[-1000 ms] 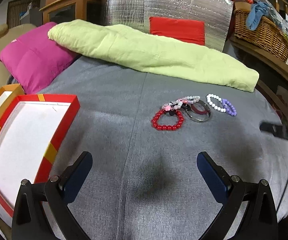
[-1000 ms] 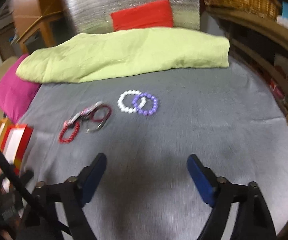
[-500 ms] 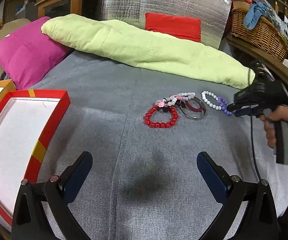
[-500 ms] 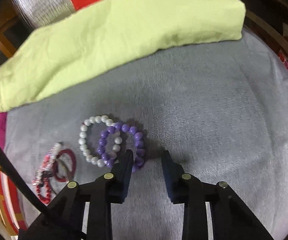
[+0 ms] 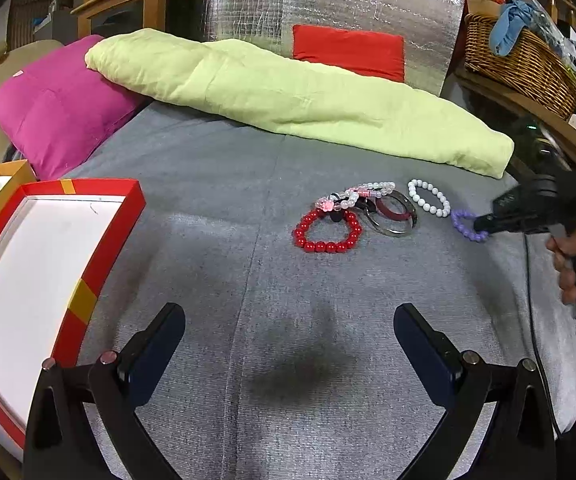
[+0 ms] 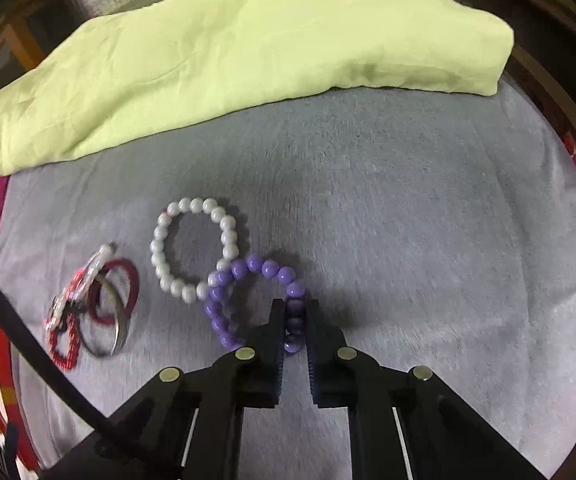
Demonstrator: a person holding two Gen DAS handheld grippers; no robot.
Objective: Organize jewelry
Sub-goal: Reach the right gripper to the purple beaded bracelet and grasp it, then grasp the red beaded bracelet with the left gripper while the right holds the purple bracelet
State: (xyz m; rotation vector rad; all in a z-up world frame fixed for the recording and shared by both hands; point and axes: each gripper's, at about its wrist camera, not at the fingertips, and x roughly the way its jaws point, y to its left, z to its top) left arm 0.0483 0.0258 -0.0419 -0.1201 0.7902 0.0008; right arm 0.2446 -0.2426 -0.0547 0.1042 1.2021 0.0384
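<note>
Pinching the purple bracelet (image 6: 247,292) beside white beads (image 6: 191,248), the right tool (image 6: 292,320) has just closed, open grey cover (image 6: 428,220) rightward.

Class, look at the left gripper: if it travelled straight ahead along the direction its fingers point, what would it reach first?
Most likely the bare grey bedcover, just beyond the open left gripper. The red bead bracelet lies further along roughly the same line, but depth is hard to judge through the fisheye.
</note>
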